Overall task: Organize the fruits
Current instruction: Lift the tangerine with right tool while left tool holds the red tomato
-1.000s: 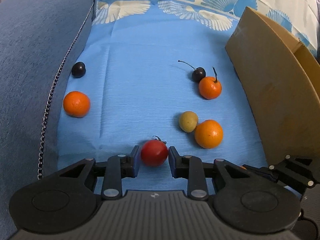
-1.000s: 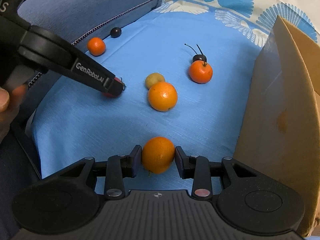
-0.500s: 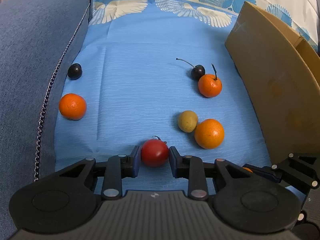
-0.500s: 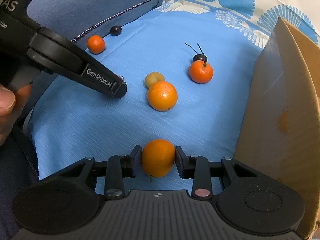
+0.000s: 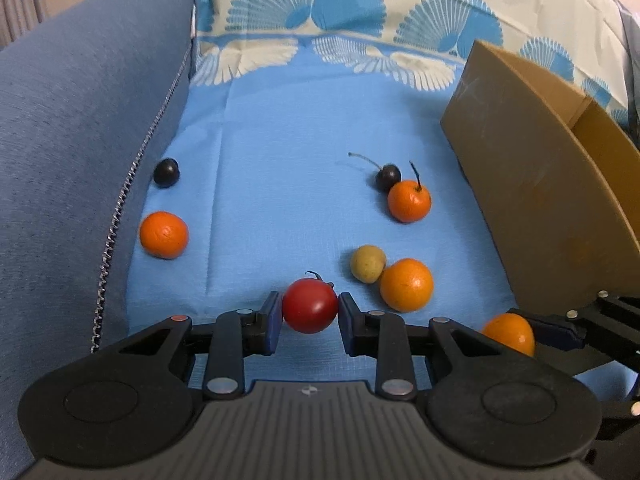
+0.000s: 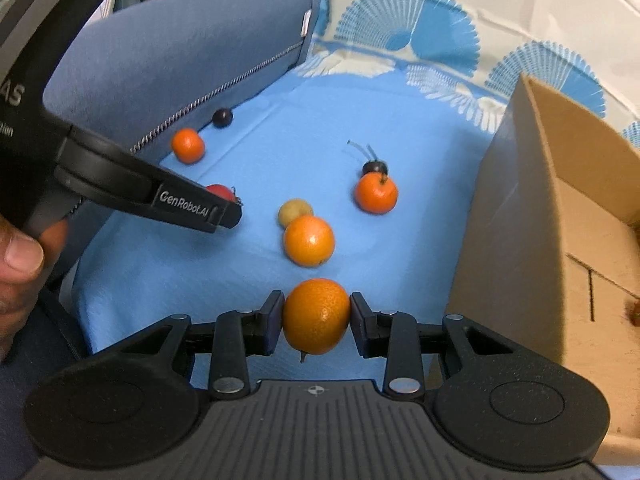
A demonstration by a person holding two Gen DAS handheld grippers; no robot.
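While the left gripper point(image 5: 310, 312) pinches a tomato point(image 5: 310, 305), the right gripper point(image 6: 316, 316) pinches an orange point(image 6: 316, 315) (box point(image 6: 560, 216) at right)

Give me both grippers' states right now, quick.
Left gripper: shut on the red fruit.
Right gripper: shut on an orange.

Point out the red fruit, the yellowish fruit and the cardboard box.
red fruit point(image 5: 310, 306), left wrist view, middle of its front.
yellowish fruit point(image 5: 367, 263), left wrist view, its centre.
cardboard box point(image 6: 516, 216), right wrist view, its near outer wall.
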